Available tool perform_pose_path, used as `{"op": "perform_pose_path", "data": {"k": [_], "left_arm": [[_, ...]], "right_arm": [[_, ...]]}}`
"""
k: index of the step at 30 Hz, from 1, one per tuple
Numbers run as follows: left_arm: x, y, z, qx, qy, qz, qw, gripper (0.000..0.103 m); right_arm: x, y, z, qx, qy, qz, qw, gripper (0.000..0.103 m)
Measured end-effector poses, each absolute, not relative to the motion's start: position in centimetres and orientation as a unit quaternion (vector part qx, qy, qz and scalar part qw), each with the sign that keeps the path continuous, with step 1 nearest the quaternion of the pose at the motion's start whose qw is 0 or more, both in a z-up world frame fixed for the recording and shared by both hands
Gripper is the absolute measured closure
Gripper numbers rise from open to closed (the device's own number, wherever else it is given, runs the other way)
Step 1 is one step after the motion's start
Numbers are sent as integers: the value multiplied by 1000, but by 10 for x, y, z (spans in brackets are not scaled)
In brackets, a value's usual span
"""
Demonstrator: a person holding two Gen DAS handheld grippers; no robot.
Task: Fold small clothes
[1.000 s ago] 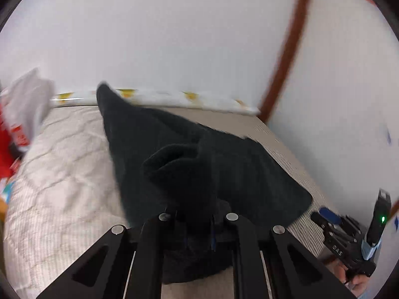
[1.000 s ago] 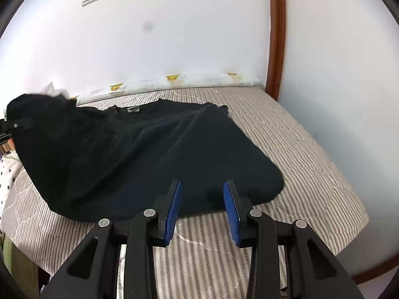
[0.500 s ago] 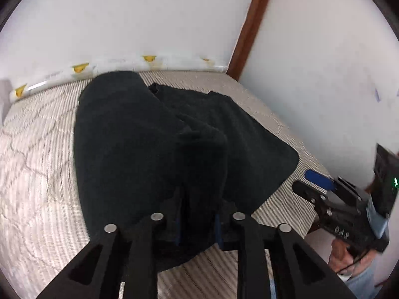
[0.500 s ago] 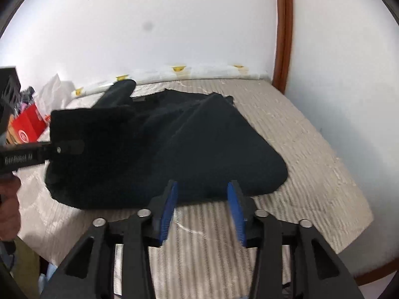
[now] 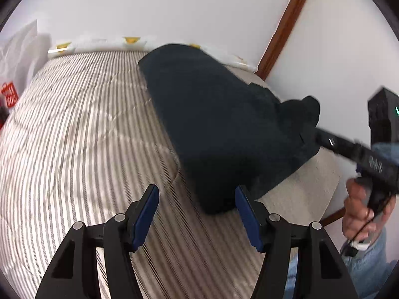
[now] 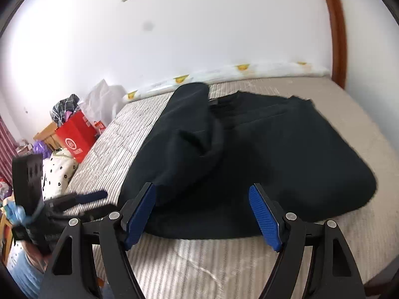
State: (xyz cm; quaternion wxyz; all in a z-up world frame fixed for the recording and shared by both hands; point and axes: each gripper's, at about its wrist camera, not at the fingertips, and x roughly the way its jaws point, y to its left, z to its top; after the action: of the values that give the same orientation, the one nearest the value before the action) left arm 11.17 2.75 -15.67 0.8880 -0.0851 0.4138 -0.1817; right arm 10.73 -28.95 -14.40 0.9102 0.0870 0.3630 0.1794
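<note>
Opening wide, the left claw [image 5: 197,214] has let go of the black shirt [image 5: 219,124], which it pinched a moment ago; nothing sits between its blue pads now. The shirt's near edge lies just ahead of it on the striped bed [image 5: 74,137], one side laid over the other. The right claw [image 6: 202,214] is opening too, empty, with the shirt's hem just ahead. That fold looks placed; smoothing or another fold probably comes next.

Right tool [image 5: 321,137] tip motion-blurred against dark garment [image 5: 224,129]; contact unclear.
</note>
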Motion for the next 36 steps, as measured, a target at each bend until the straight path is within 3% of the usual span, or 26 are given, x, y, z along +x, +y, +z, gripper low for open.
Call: {"op": "perform_pose_path", "data": {"k": [6, 7, 11, 13, 23, 36], "left_arm": [[108, 23, -175, -95, 422, -212, 876, 40], [108, 21, -176, -94, 420, -216, 876, 40], [113, 15, -178, -98, 421, -217, 875, 39], [114, 12, -178, -101, 422, -217, 874, 39], [135, -45, -167, -51, 429, -218, 875, 38], [148, -130, -161, 37, 436, -240, 866, 36]], "right_arm": [[139, -272, -157, 109, 387, 169, 900, 31], [146, -269, -158, 111, 389, 162, 900, 42], [170, -262, -169, 119, 391, 162, 898, 64], [181, -260, -172, 122, 396, 172, 894, 85], [156, -308, -122, 65, 274, 152, 947, 91], [164, -462, -148, 107, 277, 25, 955, 92]]}}
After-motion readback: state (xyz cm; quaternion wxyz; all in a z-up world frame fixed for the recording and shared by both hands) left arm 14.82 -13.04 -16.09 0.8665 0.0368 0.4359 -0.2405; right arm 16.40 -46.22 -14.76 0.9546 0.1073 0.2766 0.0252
